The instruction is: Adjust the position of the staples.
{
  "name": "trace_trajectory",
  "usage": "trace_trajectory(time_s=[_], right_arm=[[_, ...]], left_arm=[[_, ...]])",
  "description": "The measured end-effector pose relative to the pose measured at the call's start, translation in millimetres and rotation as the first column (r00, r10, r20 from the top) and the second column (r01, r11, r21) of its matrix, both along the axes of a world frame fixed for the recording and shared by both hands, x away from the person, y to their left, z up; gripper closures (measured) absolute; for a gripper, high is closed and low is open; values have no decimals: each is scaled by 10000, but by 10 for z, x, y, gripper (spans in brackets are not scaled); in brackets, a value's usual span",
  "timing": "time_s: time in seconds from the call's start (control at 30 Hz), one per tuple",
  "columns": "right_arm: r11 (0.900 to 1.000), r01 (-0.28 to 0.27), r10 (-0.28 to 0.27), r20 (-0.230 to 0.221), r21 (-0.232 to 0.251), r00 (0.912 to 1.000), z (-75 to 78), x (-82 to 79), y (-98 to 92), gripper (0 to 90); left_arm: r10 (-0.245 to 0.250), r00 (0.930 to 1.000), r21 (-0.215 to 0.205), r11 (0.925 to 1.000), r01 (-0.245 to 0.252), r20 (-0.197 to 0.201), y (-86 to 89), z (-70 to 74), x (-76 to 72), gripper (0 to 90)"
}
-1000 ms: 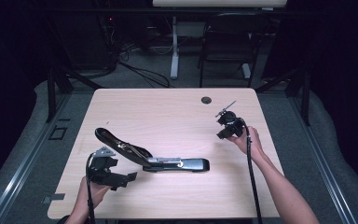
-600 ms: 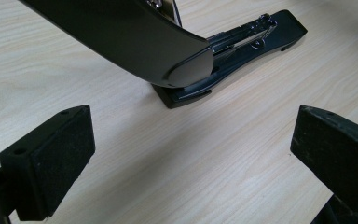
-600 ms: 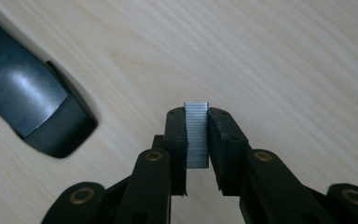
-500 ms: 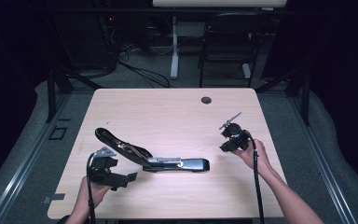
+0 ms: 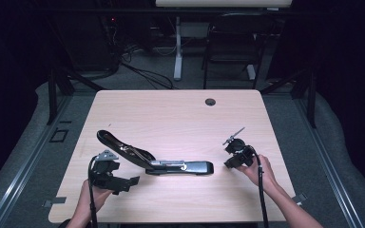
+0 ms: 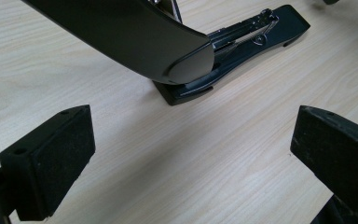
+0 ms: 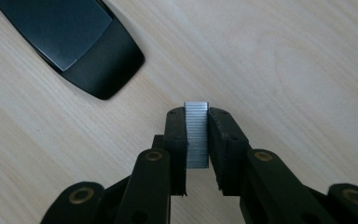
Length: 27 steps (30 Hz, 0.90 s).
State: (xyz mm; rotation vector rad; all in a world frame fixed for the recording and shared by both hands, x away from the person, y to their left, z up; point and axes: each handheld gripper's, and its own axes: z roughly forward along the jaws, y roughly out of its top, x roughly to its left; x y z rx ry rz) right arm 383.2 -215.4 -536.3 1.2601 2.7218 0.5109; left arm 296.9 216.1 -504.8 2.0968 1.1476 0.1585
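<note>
Open stapler (image 5: 157, 159) on the counter (image 5: 171, 114), staple strip (image 7: 196, 134) coming to it.
Left of the stapler, left tongs (image 6: 191, 154) stand spread, empty; right of it, right tongs (image 7: 196, 140) pinch the light, brittle strip by its flat sides, best held gently.

The high view looks forward and down from above the person's side, taking in the whole table (image 5: 171, 118). Both gripper views sit close over the tabletop, looking along their jaws; each shares the stapler (image 5: 157, 161) (image 6: 168, 51) (image 7: 70, 42).
</note>
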Motion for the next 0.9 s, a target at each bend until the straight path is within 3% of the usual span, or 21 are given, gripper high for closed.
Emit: trace_trajectory(time_s=[0.17,0.47,0.53,0.77,0.9], right_arm=[[9995,129,-130,-35,-297,9999,-51,-49,33,779],[9977,-119,99,-318,-661,9994,-83,-54,57,778],[9979,-142,122,-321,-632,9994,-73,-50,63,730],[9989,-165,172,146,-442,9997,-7,-51,62,664],[9960,-748,750,16,-498,9972,-16,18,58,669]], left_arm=[[-55,10000,74,10000,55,-19,-24,-10,-1,0],[-92,9999,108,9999,92,-49,-25,-10,-5,0],[-88,9999,113,9999,88,-51,-24,-11,-3,0],[-172,9998,161,9997,173,-54,-37,-11,3,0],[-257,9997,240,9994,258,-62,-56,-17,14,0]])
